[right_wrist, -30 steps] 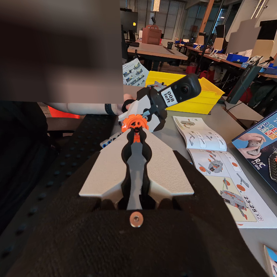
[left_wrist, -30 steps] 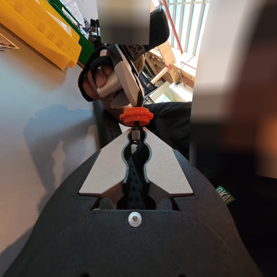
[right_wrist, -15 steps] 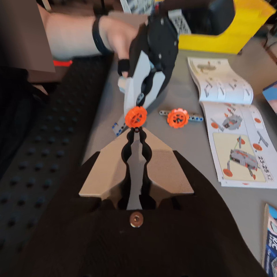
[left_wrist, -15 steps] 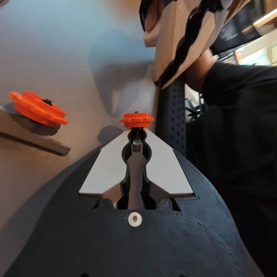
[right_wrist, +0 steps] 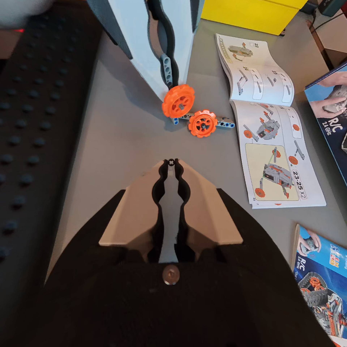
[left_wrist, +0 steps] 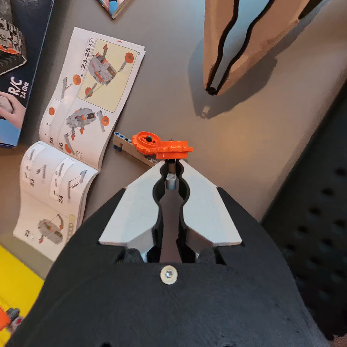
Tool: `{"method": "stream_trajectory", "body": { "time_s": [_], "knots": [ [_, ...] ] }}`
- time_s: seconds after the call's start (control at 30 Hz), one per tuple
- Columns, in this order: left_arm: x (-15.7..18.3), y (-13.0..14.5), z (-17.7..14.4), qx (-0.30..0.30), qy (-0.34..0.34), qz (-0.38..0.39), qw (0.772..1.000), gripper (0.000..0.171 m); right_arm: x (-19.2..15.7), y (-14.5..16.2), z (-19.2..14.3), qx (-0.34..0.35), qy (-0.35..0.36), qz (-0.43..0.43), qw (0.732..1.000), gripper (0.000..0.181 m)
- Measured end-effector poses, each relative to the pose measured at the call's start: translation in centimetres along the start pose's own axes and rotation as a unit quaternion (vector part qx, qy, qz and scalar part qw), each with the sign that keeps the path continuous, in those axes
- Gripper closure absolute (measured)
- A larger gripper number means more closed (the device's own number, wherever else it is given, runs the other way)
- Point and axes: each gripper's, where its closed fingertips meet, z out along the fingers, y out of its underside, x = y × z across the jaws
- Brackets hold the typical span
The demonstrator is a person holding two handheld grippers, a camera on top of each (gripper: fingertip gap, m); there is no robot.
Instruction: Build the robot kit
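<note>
My left gripper (left_wrist: 171, 163) is shut on a short grey beam (left_wrist: 170, 183) that carries an orange wheel (left_wrist: 171, 150) at its end, held just above the grey table. The right wrist view shows that beam (right_wrist: 167, 69) and wheel (right_wrist: 178, 102) hanging from the left gripper (right_wrist: 170, 84). Next to it a second orange wheel (right_wrist: 202, 125) sits on a long grey beam (right_wrist: 225, 124) lying flat on the table. My right gripper (right_wrist: 171, 161) is shut on a small black pin (right_wrist: 171, 161), a short way back from both wheels. It also shows in the left wrist view (left_wrist: 212, 91).
An open instruction booklet (right_wrist: 266, 131) lies right of the wheels, with blue boxes (right_wrist: 330, 112) beyond it. A yellow bin (right_wrist: 249, 13) stands at the back. A black studded mat (right_wrist: 37, 112) runs along the left. A tiny grey piece (left_wrist: 205, 110) lies on the table. Tip to tip, the grippers are about 7 centimetres apart.
Both grippers have tilted down toward the table. The right gripper has drawn back from the held orange wheel with the black pin. The left gripper has lowered its wheel beside the second one.
</note>
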Motion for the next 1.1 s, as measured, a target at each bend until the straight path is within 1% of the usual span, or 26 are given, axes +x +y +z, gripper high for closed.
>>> {"method": "stream_trajectory", "body": {
  "time_s": [0.1, 0.3, 0.7, 0.9, 1.0, 1.07, 1.1],
  "knots": [
    [0.2, 0.2, 0.3, -0.007, -0.012, 0.016, 1.000, 0.166, 0.2, 0.0, 0.0, -0.002, 0.007, -0.003, 1.000, 0.176],
    [1.1, -0.4, 0.3, 0.006, 0.003, 0.020, 1.000, 0.166, 0.2, -0.2, -0.2, -0.006, 0.018, -0.017, 1.000, 0.176],
    [1.2, -0.5, 0.3, 0.023, 0.004, 0.021, 1.000, 0.166, 0.1, 0.1, 0.1, -0.010, 0.014, -0.018, 1.000, 0.176],
    [1.5, -0.2, 0.2, 0.021, -0.005, 0.033, 0.999, 0.165, 0.0, 0.4, 0.3, -0.016, 0.012, -0.020, 1.000, 0.176],
    [1.8, 0.2, 0.1, 0.001, -0.019, 0.068, 0.998, 0.165, -0.1, 0.4, 0.2, -0.015, 0.011, -0.022, 1.000, 0.176],
    [2.0, 0.1, -0.1, -0.039, -0.053, 0.133, 0.989, 0.166, 0.0, 0.4, 0.2, -0.013, 0.011, -0.020, 1.000, 0.176],
    [1.9, -0.3, -0.2, -0.058, -0.086, 0.178, 0.979, 0.166, 0.1, 0.5, 0.2, -0.012, 0.011, -0.018, 1.000, 0.176]
  ]
}}
